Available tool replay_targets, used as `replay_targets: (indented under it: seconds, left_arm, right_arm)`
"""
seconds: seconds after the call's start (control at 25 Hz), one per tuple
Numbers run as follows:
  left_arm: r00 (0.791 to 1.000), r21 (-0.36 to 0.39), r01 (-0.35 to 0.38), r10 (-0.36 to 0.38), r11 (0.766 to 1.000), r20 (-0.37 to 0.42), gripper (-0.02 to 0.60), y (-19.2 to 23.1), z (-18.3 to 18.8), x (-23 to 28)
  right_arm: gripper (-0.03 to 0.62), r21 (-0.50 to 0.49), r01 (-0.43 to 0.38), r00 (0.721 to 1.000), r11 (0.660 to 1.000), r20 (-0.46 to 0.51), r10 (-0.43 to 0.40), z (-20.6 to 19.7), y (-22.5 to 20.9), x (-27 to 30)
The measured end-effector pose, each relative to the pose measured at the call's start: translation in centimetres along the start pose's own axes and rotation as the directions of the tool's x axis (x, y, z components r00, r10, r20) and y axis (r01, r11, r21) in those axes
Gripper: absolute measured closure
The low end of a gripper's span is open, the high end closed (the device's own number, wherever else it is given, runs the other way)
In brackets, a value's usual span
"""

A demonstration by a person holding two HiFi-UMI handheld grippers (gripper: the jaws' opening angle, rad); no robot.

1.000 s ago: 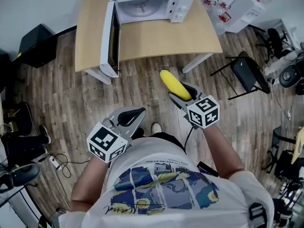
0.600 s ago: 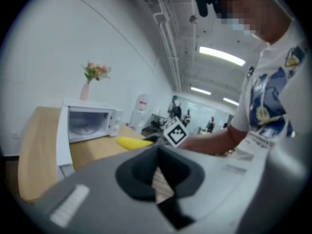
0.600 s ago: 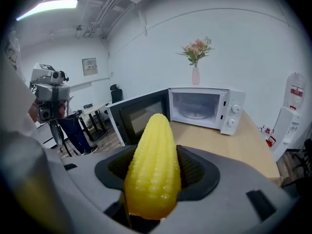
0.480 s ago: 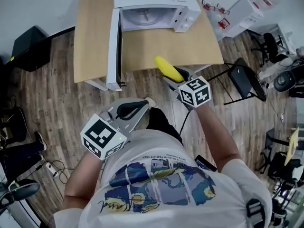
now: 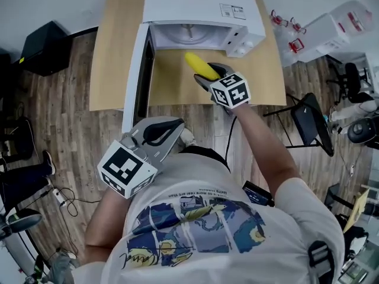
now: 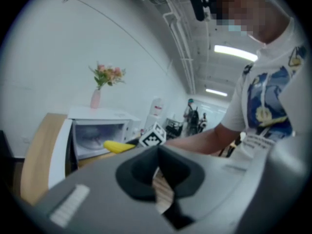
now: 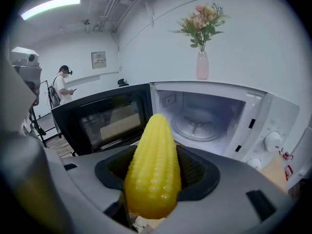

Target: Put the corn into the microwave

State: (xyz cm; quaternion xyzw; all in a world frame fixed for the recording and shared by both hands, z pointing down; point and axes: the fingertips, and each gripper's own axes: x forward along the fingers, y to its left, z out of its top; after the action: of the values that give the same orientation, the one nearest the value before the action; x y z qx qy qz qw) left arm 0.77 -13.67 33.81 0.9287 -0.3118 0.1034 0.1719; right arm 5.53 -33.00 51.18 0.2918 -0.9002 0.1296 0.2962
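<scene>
- While the right gripper presses its two fingers shut on the corn, the yellow cob sticks out past the fingertips, with its tapered end aimed forward at the microwave.
- Seen in the right gripper view, the cob's thick end sits deep between those fingers and fills the gap from one to the other.
- Straight ahead of the right fingers the microwave stands open, and its turntable shows inside.
- The corn is not inside: in the head view it hangs over the table, just in front of the opening.
- Left of the right fingers the door is swung wide, with its dark window facing them.
- Ahead and to the right of those fingers are the control knobs.
- Above them, a pink vase of flowers stands on top of the microwave.
- The left gripper has its fingers closed on each other with nothing between them, and a thin slit behind the tips shows a strip of wood floor.
- Well ahead of the left fingers are the open microwave and the corn, neither of them touched by that gripper.
- The left gripper hangs over the floor, off the table and just beside the person's printed shirt.
</scene>
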Motion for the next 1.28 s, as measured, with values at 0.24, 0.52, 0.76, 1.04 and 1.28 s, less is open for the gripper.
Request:
replay_targets:
  seconds: [0.24,0.52,0.76,1.04,1.28]
  left_arm:
    - [0.998,-0.013,-0.055,0.055,0.998,-0.014,0.574,2.4,1.0,3.6]
    - [0.992,-0.050,-0.123,0.122,0.991,-0.025,0.572,4.6,1.5,6.4]
    - [0.983,-0.073,-0.179,0.177,0.981,-0.038,0.572,6.1,1.5,7.0]
    - [0.975,-0.086,-0.219,0.215,0.972,-0.054,0.573,7.5,1.5,7.0]
    - [0.970,-0.086,-0.241,0.235,0.967,-0.067,0.572,8.3,1.5,6.4]
  right_arm:
    - [0.341,-0.050,-0.043,0.999,0.998,-0.011,0.043,1.6,-4.5,5.6]
    - [0.341,-0.104,-0.064,0.998,0.992,-0.026,0.061,3.0,-8.2,10.9]
    - [0.341,-0.135,-0.059,0.998,0.989,-0.026,0.055,4.0,-10.0,15.2]
    - [0.341,-0.163,-0.042,0.999,0.986,0.000,0.042,5.5,-11.0,18.5]
    - [0.341,-0.174,-0.011,1.000,0.985,0.017,0.015,6.2,-11.6,20.2]
